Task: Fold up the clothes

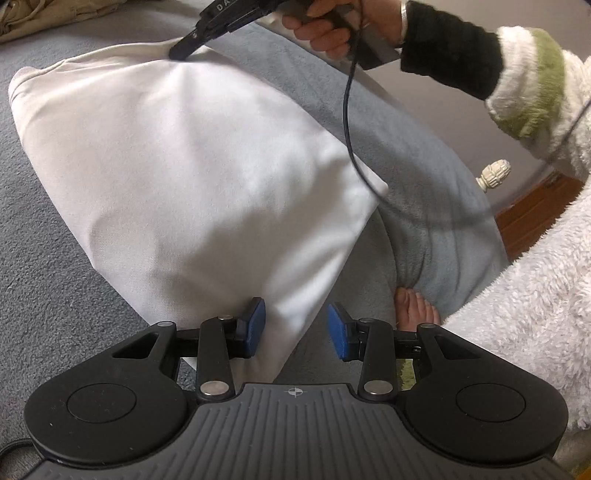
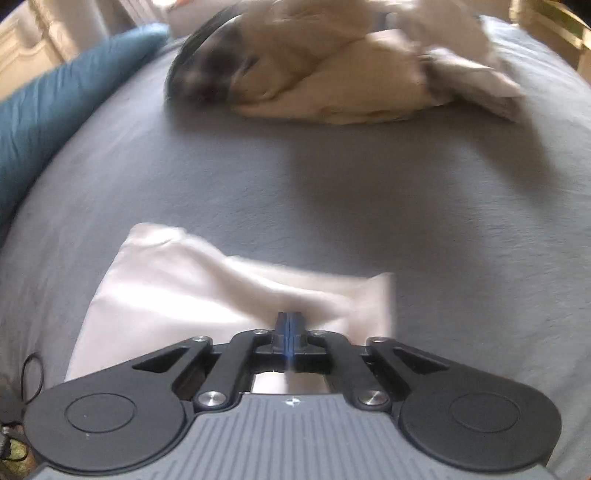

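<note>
A white cloth [image 1: 184, 166] lies on the grey bed sheet [image 1: 55, 277], and its far edge is pulled up into a peak. My right gripper [image 1: 179, 53], held by a hand [image 1: 325, 29], pinches that peak. In the right wrist view the right gripper [image 2: 290, 321] is shut, and the white cloth [image 2: 166, 288] puckers into its tips. My left gripper [image 1: 295, 328] hovers at the cloth's near corner. Its blue pads [image 1: 256, 328] stand apart. The cloth's edge runs between them, and neither pad presses on it.
A heap of beige and dark clothes [image 2: 351, 74] sits at the far side of the bed, and a blue pillow [image 2: 55, 110] at the left. The gripper's black cable [image 1: 347, 122] hangs over the cloth. A fluffy sleeve [image 1: 535, 92] and a bare foot [image 1: 417, 314] are at the right.
</note>
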Tool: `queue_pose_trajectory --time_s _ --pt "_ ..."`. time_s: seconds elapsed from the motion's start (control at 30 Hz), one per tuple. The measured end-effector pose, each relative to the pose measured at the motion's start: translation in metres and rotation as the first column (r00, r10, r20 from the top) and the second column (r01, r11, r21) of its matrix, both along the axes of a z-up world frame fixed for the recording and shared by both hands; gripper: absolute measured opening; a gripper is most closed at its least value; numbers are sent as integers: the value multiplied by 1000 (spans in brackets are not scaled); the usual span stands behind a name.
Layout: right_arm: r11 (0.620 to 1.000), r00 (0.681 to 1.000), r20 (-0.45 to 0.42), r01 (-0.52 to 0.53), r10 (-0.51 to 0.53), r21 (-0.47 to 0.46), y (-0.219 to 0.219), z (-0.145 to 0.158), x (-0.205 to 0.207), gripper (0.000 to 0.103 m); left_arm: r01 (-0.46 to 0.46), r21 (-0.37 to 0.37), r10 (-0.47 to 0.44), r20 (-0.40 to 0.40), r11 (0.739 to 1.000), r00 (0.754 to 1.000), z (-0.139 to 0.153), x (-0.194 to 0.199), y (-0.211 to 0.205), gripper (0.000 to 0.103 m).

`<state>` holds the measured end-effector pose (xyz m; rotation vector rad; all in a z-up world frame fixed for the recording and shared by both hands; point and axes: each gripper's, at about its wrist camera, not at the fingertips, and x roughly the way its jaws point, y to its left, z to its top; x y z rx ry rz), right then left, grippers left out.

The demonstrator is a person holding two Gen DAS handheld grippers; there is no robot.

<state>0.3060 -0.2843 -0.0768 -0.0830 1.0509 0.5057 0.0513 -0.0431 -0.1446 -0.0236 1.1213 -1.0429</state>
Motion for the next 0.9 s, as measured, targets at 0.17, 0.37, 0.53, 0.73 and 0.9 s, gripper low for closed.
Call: queue_pose_trajectory --time_s 0.17,0.37,0.53,0.73,0.9 --pt "999 991 129 23 -29 47 -17 39 -11 2 0 24 0 -12 1000 1000 3 1 -11 37" --pt "980 981 29 -193 192 49 9 10 -34 2 2 40 -1 -18 999 1000 5 -1 -21 40" --pt "982 993 20 114 -118 148 -33 -7 13 4 6 68 -7 5 998 1000 9 -5 -25 41" --pt "963 999 -6 -50 54 266 -16 9 7 4 13 80 -14 12 997 1000 9 -5 -30 43" --pt "956 975 -97 -174 202 235 36 -21 7 0 11 73 -11 8 997 1000 9 -4 -26 43"
